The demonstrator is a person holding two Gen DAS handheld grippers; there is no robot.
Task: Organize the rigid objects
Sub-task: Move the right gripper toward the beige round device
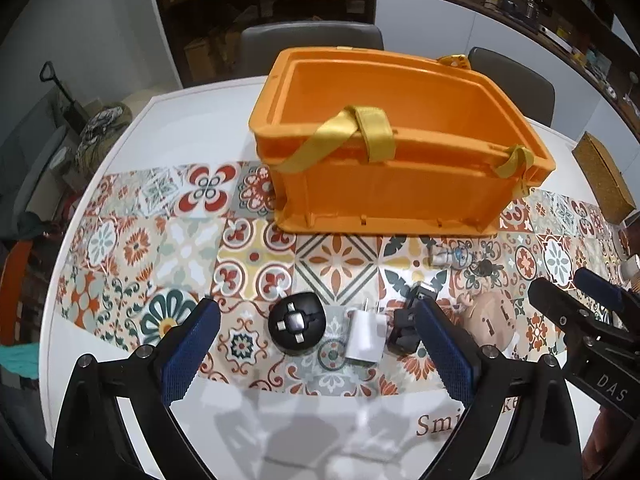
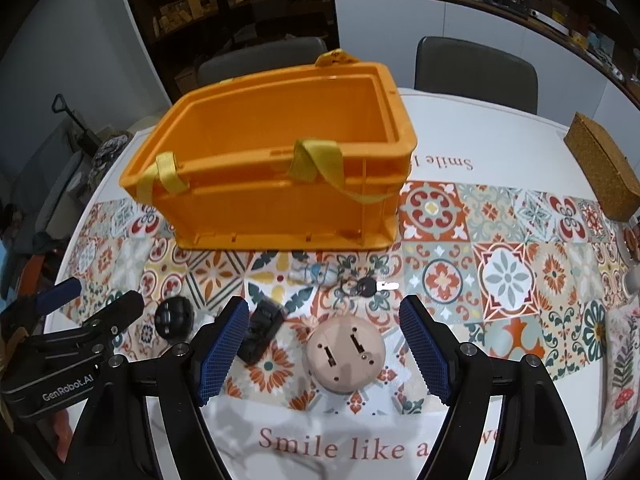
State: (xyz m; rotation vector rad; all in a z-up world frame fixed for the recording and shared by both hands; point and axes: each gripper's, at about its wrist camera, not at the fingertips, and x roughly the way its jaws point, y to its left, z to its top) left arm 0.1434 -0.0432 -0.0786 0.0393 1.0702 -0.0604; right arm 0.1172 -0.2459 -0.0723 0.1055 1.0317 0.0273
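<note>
Ribbed orange plastic crate (image 1: 384, 184) on glossy patterned tablecloth (image 1: 168, 248)

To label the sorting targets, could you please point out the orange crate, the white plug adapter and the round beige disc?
orange crate (image 1: 384, 196): left wrist view, on its near side wall.
white plug adapter (image 1: 365, 336): left wrist view, on its body.
round beige disc (image 2: 346, 354): right wrist view, on its slotted face.

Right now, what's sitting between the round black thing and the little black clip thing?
A white plug charger lies between the round black knob and the black clip. The left wrist view shows it.
</note>
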